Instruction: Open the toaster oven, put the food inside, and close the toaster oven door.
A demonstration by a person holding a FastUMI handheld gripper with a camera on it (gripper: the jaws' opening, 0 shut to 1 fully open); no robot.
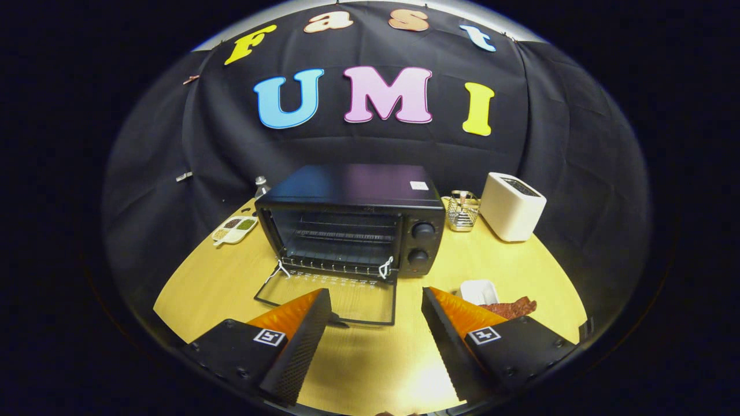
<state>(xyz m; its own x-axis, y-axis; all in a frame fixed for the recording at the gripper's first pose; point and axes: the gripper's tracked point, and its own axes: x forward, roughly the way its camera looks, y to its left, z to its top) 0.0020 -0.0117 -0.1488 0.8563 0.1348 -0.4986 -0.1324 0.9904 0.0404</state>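
A black toaster oven (352, 216) stands on the yellow round table (520, 260), just beyond my fingers. Its glass door (332, 296) is folded down flat onto the table, its front edge reaching between my fingertips. The wire rack (341, 237) inside is bare. The food, a reddish-brown strip (514, 308), lies on the table to the right of the right finger, next to a small white dish (478, 290). My gripper (376, 306) is open above the table, with nothing between its fingers.
A white toaster (511, 206) stands at the back right, with a small wire basket (462, 211) between it and the oven. Left of the oven lie a white tray of seasonings (235, 229) and a small bottle (261, 186).
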